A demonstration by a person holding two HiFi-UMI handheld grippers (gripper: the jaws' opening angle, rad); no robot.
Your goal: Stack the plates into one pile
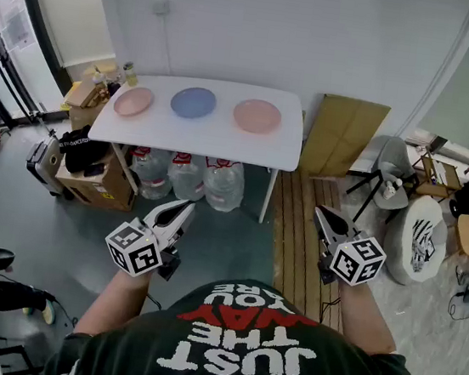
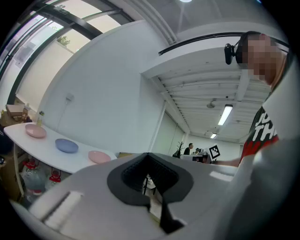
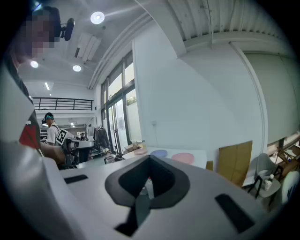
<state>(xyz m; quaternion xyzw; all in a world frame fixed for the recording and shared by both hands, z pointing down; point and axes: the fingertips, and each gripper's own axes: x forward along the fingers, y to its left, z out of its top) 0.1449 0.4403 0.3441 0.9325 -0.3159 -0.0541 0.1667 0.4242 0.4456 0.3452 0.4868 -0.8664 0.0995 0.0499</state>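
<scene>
Here, the left gripper [image 1: 182,211] and right gripper [image 1: 321,213] fingers are closed, empty, well apart from the blue plate [image 1: 193,102].

Both claws hover in front of the person's chest, well apart, each pointing forward and slightly inward toward the other. The left claw [image 1: 183,210] has its jaws pressed together with nothing between them. The right claw [image 1: 320,211] is likewise closed and empty. Behind each claw is a bare forearm: the left forearm [image 1: 113,302] and the right forearm [image 1: 367,316].
</scene>
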